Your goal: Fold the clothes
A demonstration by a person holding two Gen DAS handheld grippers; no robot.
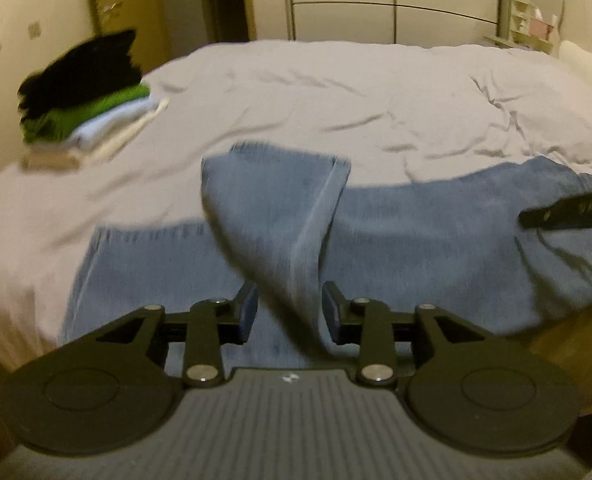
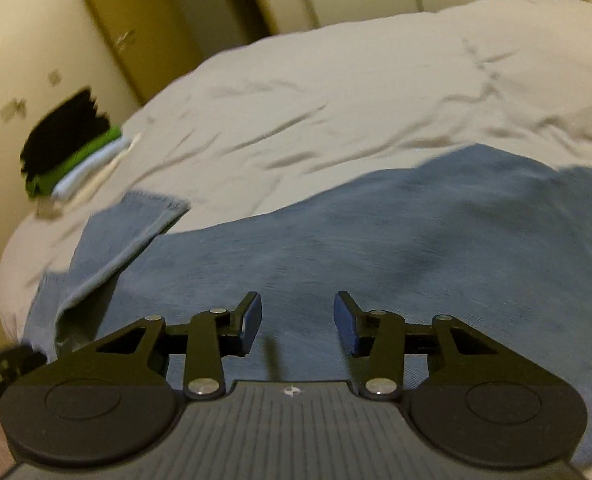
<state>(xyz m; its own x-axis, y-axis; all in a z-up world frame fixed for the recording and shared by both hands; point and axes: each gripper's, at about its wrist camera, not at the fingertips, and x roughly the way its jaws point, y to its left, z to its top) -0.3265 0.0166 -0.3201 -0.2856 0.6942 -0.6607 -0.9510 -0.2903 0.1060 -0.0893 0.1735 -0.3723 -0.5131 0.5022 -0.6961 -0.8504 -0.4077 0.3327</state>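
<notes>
Blue jeans [image 1: 416, 240] lie spread across the near edge of the bed [image 1: 336, 92], one leg end folded up and over towards the far side, and the left gripper [image 1: 289, 312] has its fingers parted with that raised fold of denim running between the pads, neither pad clearly pressing on it. The right gripper [image 2: 298, 322] hangs over the flat denim, jaws apart and nothing between them. A stack of folded clothes [image 1: 83, 100] sits far left on the bed.
</notes>
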